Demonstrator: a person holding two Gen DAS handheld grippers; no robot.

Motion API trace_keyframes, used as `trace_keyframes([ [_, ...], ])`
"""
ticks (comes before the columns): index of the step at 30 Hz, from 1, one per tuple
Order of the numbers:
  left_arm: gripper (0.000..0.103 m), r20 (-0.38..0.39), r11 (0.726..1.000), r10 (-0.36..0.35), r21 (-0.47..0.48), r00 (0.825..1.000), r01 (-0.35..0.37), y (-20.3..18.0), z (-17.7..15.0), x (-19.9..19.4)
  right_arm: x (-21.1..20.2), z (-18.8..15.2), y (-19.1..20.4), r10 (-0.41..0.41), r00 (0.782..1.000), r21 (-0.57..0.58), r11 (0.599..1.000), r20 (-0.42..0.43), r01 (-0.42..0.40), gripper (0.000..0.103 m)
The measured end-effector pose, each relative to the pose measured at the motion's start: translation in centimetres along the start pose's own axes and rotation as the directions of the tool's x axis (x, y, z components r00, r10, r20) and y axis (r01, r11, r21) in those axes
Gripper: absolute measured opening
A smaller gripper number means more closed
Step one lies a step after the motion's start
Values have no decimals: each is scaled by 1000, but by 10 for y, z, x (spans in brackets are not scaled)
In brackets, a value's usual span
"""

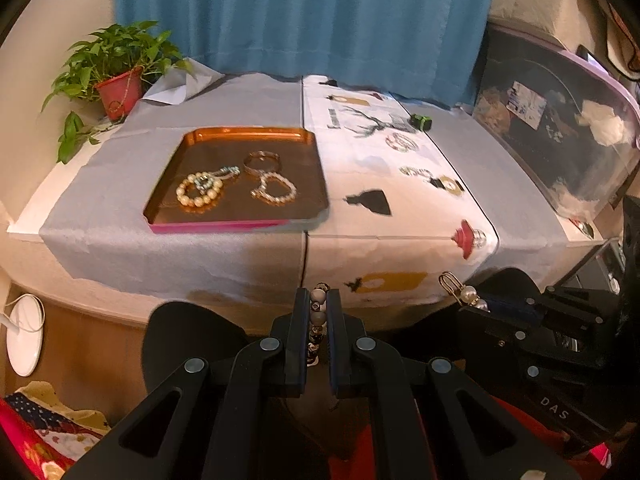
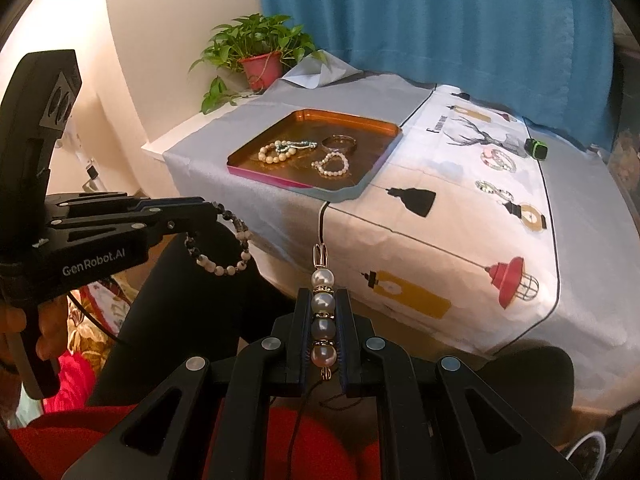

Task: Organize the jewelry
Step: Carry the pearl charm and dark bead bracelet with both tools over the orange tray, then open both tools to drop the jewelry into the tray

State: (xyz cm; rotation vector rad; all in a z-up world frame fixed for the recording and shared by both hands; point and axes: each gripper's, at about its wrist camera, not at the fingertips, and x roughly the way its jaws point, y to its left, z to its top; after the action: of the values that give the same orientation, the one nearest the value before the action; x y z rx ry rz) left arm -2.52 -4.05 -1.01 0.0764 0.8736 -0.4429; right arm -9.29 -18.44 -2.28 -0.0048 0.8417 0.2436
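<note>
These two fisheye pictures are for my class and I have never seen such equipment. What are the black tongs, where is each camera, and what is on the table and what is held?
The tongs are hand-held grippers, one per hand, each carrying a camera looking along its fingers. The left gripper pinches a dark-and-white bead bracelet; the right gripper pinches a pearl charm. Ahead, on a cloth-covered table, a copper tray holds three bracelets and a bangle.
</note>
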Motion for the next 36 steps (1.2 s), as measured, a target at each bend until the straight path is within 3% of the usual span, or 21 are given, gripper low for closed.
trace_keyframes([
  [11, 6, 78, 999, 37, -25, 996, -35, 51, 67, 16, 51, 71, -8, 17, 1000, 9, 1000, 6, -17, 12],
  [20, 6, 114, 997, 71, -42, 991, -67, 91, 130, 58, 120, 146, -15, 15, 1000, 13, 1000, 24, -15, 12],
  [27, 6, 85, 995, 88, -46, 993, -84, 112, 156, 108, 177, 187, -24, 9, 1000, 31, 999, 14, -10, 12],
  [36, 6, 20, 991, 129, -40, 991, -128, 131, 169, 166, 231, 201, -37, -2, 1000, 52, 999, -31, 4, 12],
])
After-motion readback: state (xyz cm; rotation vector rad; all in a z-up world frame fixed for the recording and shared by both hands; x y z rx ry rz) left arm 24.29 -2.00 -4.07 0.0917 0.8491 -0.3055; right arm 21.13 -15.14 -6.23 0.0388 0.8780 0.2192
